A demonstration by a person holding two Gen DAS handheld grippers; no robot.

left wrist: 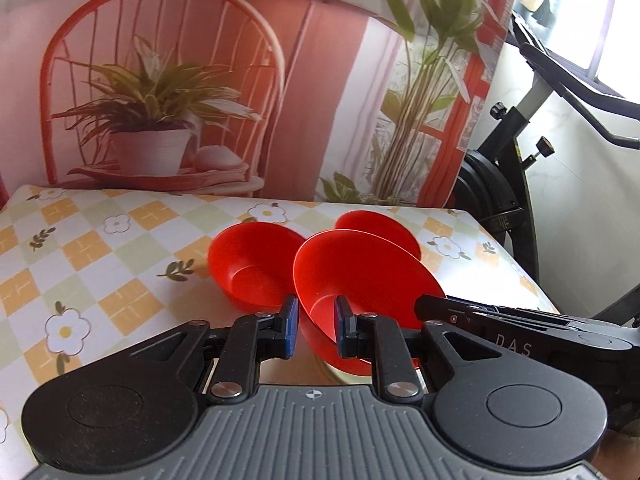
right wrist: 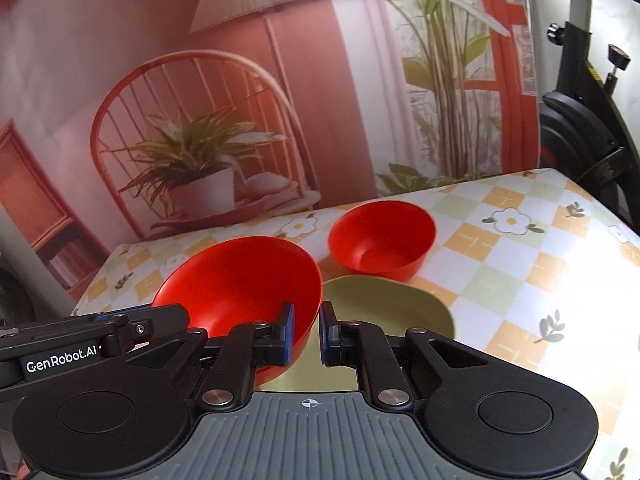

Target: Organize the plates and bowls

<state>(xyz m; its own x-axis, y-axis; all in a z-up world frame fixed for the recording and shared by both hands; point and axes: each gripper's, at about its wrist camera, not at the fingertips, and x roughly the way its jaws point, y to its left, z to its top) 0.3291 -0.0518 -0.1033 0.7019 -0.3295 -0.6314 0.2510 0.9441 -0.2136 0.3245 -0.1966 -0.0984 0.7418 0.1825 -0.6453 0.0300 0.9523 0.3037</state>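
Both the left gripper (left wrist: 316, 328) and right gripper (right wrist: 307, 330) pinch the tilted red plastic bowl (right wrist: 240, 284) rim; uneven pull may drop it

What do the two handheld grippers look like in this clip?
Both match: the left gripper and right gripper have black linkage arms, blue finger pads, silver pivot screws and a ribbed grey base with a crosshair mark. White "GenRobot.AI" and "DAS" lettering shows on their sides.
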